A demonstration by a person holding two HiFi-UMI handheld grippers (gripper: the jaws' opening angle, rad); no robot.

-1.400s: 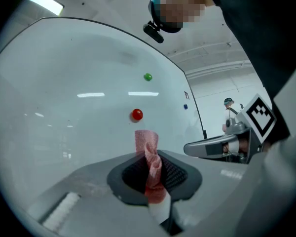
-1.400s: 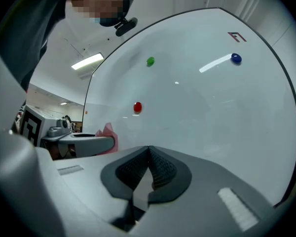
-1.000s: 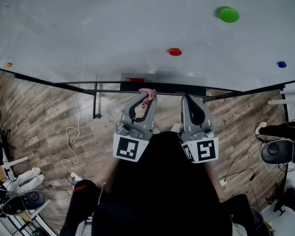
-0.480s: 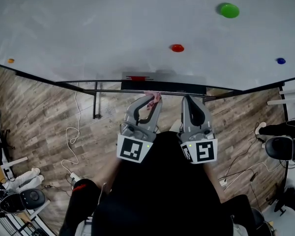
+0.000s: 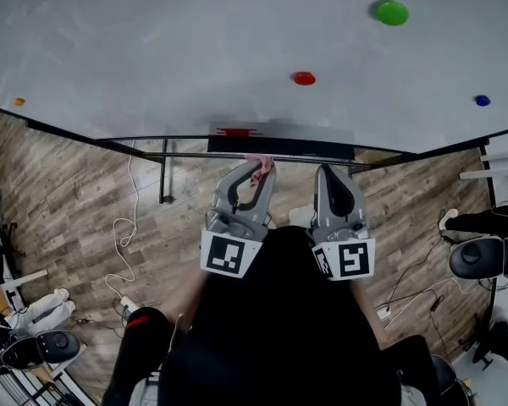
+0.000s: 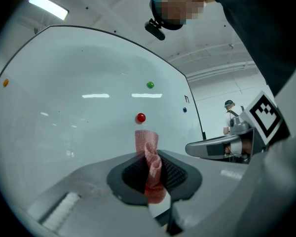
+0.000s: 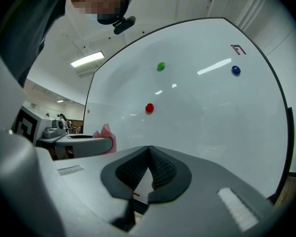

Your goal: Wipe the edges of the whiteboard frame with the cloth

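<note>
Left gripper (image 5: 256, 170) – jaws clamped on the pink cloth (image 6: 149, 154), which sits at the lower edge of the whiteboard frame (image 5: 68, 130); right gripper (image 5: 326, 172) just beside – jaws pressed together, holding nothing.

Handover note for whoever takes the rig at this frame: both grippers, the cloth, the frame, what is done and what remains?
Left gripper: shut on the pink cloth, whose tip is up at the whiteboard's lower edge; contact cannot be told.
Right gripper: shut, empty, beside the left.
Whiteboard frame: no visible sign of which edges are wiped.
Left: probably run the cloth along every frame edge.
</note>
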